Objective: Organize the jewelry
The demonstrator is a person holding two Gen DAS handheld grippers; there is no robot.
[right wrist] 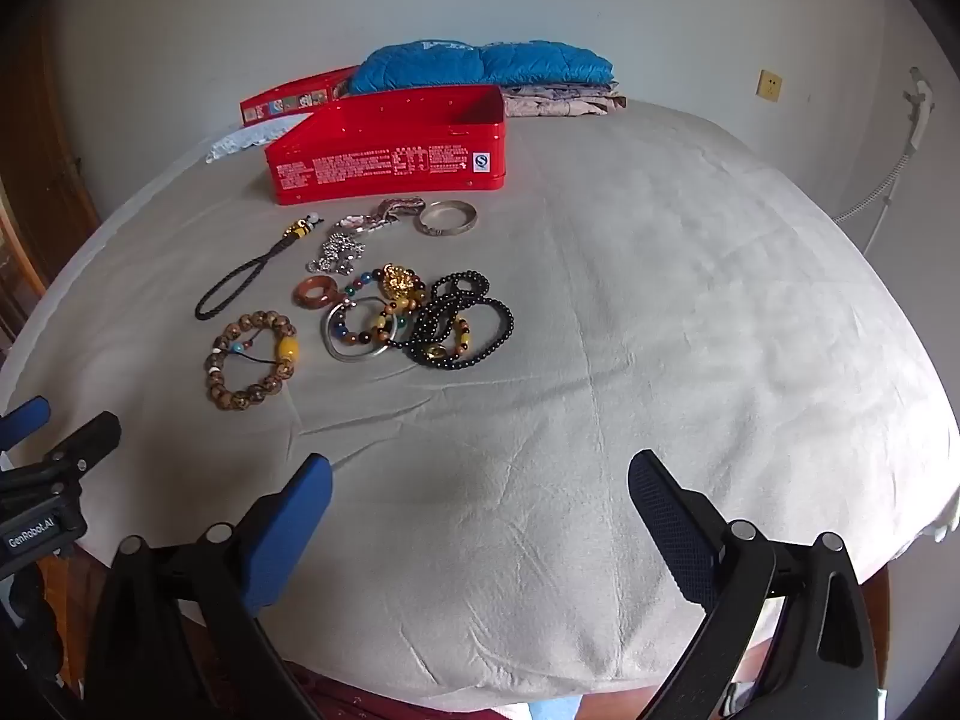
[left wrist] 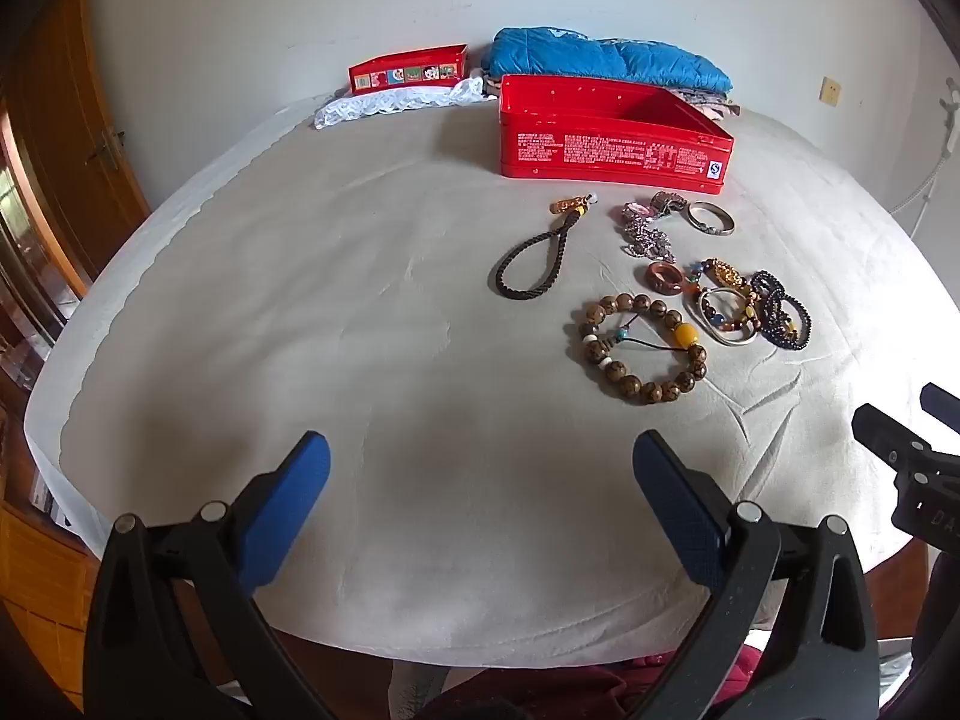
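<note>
Red tin box (left wrist: 612, 144) stands open and empty behind the scattered jewelry (right wrist: 372, 312). My left gripper (left wrist: 480, 480) and right gripper (right wrist: 480, 498) gape empty. Nothing started; I judge the wooden bead bracelet (left wrist: 642, 348) nearest for pickup.

Bare cloth (right wrist: 660, 312) right of jewelry (right wrist: 384, 306)

both fisheye views are sharp and evenly lit by soft daylight, brighter on the right. the cloth (right wrist: 660, 300) bulges into a dome and the corners vignette to black. a faint shadow lies between each pair of blue pads (left wrist: 288, 504). mild glare marks the red tin (left wrist: 612, 144) ahead.
</note>
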